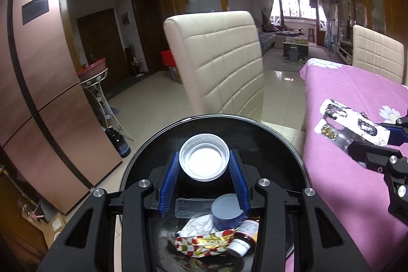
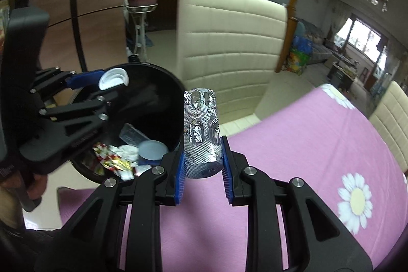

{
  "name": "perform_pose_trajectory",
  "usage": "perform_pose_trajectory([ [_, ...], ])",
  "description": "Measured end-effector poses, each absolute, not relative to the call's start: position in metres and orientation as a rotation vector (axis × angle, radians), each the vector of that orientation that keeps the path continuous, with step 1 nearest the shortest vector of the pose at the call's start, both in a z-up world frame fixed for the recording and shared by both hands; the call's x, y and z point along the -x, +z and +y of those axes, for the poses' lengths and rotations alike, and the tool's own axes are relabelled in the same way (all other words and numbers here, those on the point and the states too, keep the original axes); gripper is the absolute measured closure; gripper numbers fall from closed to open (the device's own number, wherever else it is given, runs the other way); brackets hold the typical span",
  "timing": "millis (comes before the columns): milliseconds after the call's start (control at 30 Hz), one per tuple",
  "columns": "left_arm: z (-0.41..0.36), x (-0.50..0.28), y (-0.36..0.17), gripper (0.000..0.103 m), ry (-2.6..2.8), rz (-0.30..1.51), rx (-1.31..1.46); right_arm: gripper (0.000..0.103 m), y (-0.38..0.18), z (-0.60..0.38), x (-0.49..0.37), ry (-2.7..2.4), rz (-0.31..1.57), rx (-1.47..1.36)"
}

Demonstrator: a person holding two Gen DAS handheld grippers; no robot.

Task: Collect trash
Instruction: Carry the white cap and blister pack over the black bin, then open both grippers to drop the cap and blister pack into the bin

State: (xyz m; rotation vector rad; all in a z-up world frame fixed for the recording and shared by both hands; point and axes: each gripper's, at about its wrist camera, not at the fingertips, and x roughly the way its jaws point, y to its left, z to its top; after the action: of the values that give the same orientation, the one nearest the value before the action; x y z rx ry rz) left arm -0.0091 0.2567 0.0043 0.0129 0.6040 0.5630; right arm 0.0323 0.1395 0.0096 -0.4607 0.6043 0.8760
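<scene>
Left gripper (image 1: pixel 204 165) clamped on white cap (image 1: pixel 204 157) above black bin (image 2: pixel 163 83), right gripper (image 2: pixel 202 157) pinching foil blister pack (image 2: pixel 202 124) beside rim; best released well inside the opening.

White bottle cap (image 1: pixel 204 161), open side up, pinched between blue pads over black round bin (image 1: pixel 280 134). Silver foil blister pack (image 2: pixel 202 129), pockets crushed, standing upright and clamped at its lower end, right beside bin's rim. Down in bin: grey lid (image 2: pixel 153 149), crumpled white tissue (image 2: pixel 126 152), red-gold wrapper (image 2: pixel 112 162), clear plastic piece (image 2: pixel 134 135), small brown bottle (image 1: pixel 241 244).
</scene>
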Motion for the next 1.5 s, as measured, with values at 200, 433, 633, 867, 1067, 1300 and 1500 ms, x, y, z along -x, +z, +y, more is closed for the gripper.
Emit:
perform_pose_trajectory([
  [200, 0.267, 0.019, 0.002, 0.063, 0.597, 0.609, 0.004, 0.075, 0.005, 0.164, -0.021, 0.916, 0.611, 0.485],
  [433, 0.283, 0.033, 0.002, 0.063, 0.617, 0.622, 0.044, 0.075, 0.003, 0.180, -0.020, 0.949, 0.626, 0.480],
  [633, 0.289, 0.034, 0.003, 0.063, 0.616, 0.617, 0.051, 0.075, 0.003, 0.187, -0.020, 0.962, 0.648, 0.475],
  [867, 0.285, 0.035, 0.003, 0.060, 0.614, 0.611, 0.031, 0.028, 0.005, 0.183, -0.024, 0.861, 0.589, 0.480],
  [1067, 0.282, 0.032, 0.002, 0.057, 0.598, 0.612, 0.029, 0.021, 0.006, 0.177, -0.026, 0.816, 0.577, 0.490],
  [1300, 0.279, 0.032, 0.004, 0.027, 0.608, 0.599, 0.030, 0.020, 0.007, 0.172, -0.028, 0.811, 0.577, 0.483],
  [1500, 0.277, 0.034, 0.002, 0.018, 0.624, 0.587, 0.019, 0.014, 0.008, 0.173, -0.027, 0.811, 0.564, 0.484],
])
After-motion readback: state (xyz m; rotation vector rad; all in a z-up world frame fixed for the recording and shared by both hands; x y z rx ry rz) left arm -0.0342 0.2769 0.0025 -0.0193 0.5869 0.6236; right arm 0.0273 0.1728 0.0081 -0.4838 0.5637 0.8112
